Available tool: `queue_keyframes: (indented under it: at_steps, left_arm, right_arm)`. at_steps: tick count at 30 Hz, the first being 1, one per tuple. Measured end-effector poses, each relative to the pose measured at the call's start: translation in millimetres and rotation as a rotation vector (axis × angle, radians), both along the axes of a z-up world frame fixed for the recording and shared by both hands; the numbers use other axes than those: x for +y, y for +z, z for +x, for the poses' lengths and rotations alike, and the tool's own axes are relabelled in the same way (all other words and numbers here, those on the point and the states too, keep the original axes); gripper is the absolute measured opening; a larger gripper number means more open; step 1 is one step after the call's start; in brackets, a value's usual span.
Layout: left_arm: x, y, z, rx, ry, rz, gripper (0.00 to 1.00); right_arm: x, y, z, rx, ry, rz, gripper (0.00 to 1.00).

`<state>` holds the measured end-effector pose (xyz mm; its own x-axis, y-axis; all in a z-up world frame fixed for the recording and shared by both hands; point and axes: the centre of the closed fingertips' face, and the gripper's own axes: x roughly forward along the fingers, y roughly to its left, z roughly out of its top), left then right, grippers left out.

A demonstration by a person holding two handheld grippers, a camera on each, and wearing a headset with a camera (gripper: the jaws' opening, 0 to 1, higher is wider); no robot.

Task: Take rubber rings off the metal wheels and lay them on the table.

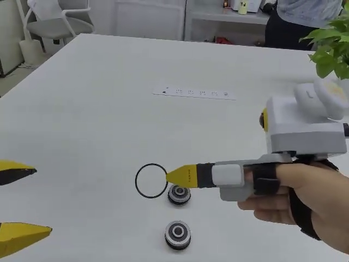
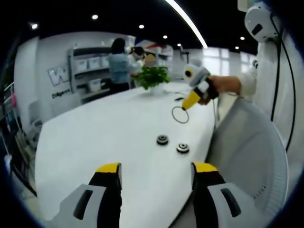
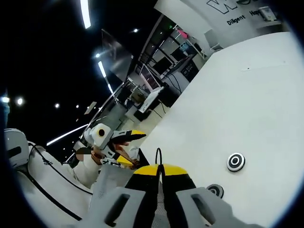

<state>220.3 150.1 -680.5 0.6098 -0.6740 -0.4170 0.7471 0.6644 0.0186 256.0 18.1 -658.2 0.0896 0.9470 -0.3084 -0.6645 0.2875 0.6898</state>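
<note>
Right gripper (image 1: 169, 176) pinched shut on ring (image 1: 136, 181) over bench (image 1: 109, 98); left gripper (image 2: 156, 167) spread wide. Risk: released ring may land on wheel (image 1: 179, 194) just beside it.

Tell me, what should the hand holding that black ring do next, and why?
Probably lower the right tongs toward bare table, a little away from the wheels, then open them. They are shut on the rubber ring, which is off its wheel and hangs from their tip right beside one metal wheel. Laying it flat and clear of that wheel looks like the sensible step.
</note>
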Motion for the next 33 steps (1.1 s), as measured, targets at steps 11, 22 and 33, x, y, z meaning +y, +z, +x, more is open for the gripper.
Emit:
queue_keyframes:
  at_steps: [11,22,33]
  left_arm:
    - [3.3,-3.8,-8.0,0.011,0.030,-0.013,0.60]
    - [3.1,-5.1,-10.3,0.012,0.041,-0.017,0.60]
    - [3.0,-5.9,-9.6,0.015,0.045,-0.018,0.59]
  right_arm:
    - [28.1,-35.6,-0.4,0.009,0.068,-0.107,0.00]
    - [44.3,-96.8,-13.2,0.086,0.125,-0.236,0.00]
    - [43.4,-136.7,-14.1,0.110,0.086,-0.317,0.00]
